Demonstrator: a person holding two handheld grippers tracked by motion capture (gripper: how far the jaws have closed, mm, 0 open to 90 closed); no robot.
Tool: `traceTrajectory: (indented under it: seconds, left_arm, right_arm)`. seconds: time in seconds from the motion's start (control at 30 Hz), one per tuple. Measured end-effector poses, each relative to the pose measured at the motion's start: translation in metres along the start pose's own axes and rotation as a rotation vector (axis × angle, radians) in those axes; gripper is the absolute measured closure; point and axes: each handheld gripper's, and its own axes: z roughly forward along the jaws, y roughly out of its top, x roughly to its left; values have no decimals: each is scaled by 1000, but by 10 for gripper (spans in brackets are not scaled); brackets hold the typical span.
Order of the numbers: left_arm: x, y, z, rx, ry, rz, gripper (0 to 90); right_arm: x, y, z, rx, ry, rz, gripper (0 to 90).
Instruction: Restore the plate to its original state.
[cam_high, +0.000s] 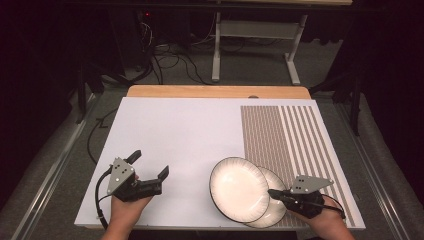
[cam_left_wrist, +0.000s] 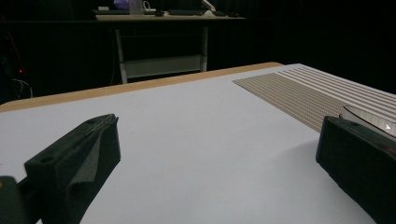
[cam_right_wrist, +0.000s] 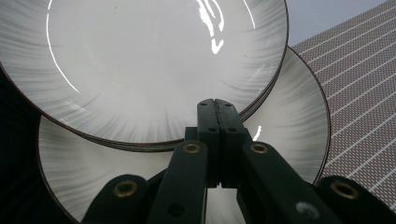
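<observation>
Two white plates with dark rims are lying near the front edge of the white table (cam_high: 170, 130), toward its right corner. One upper plate (cam_high: 239, 189) is overlapping a lower plate (cam_high: 276, 207), leaning on it toward the left, so the lower one is peeking out at the right and front. Both are sitting partly on a brown striped mat (cam_high: 290, 135) that is covering the right side of the table, running from the back edge to the front.

Coming in from the front edge at the right, a hand is holding the right gripper (cam_high: 272, 192). Its jaws are pressed together with nothing between them, and their tip is hovering over the lower plate, right beside the rim of the upper plate. In the right gripper view, the right gripper (cam_right_wrist: 217, 103) is pointing at the spot where the two rims are crossing; whether it is touching either plate cannot be told.

Near the front left corner, another hand is holding the left gripper (cam_high: 149, 164) above bare table, well apart from the plates. Its jaws are spread wide and are gripping nothing.
</observation>
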Motion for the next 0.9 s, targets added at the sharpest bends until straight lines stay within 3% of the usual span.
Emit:
traceTrajectory:
  seconds: [0.9]
  left_arm:
    - [0,0,-1,1,-2,10,6]
  right_arm:
    - [-1,0,-1,3,-1,7,900]
